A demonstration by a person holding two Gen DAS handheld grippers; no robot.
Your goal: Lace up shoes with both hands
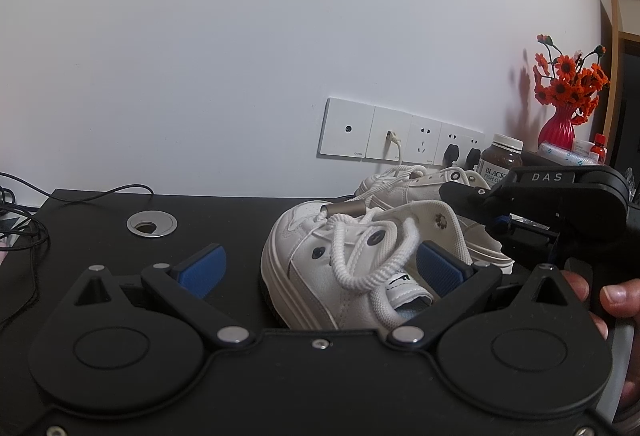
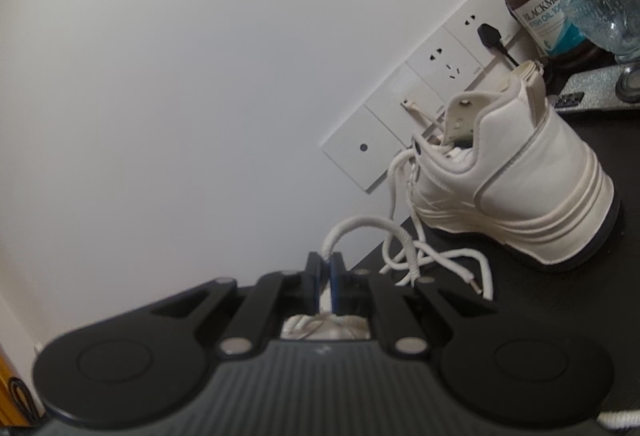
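Near shoe sits on the black tabletop, toe toward 11 o'clock in the left wrist view, lace looped loose over the tongue. Left gripper fingers spread wide, holding nothing, straddling the shoe: one blue pad at 9, the other at 3 against the collar. Right gripper fingers clenched on a lace end that arcs up to 1 o'clock. Right is the one already on the lace; it comes in from 3 o'clock, tilted. Second shoe sits behind, heel toward the right camera. Next eyelet lies just ahead.
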